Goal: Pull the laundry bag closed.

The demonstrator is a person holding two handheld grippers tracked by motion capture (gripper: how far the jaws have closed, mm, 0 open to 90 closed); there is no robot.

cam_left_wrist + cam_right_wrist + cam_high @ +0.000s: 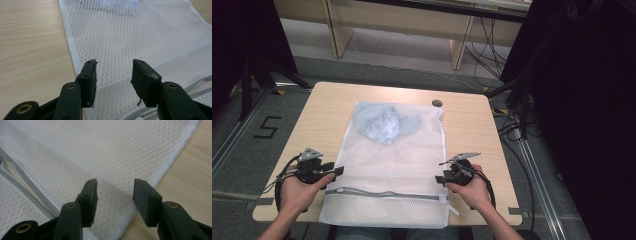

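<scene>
A white mesh laundry bag (392, 160) lies flat on the wooden table (472, 130), with a pale blue garment (384, 122) bunched inside its far end. A grey zipper (382, 192) runs across the bag near the front edge. My left gripper (334, 171) is open at the bag's left edge, its jaws over the mesh (140, 37). My right gripper (440, 178) is open at the bag's right edge, jaws above the white hem (172, 160). Neither holds anything.
A small dark round object (437, 103) sits near the table's far edge. The zipper track (22, 185) runs left of the right jaws. Dark tripod legs (257, 75) and cables (512, 125) stand on the floor around the table.
</scene>
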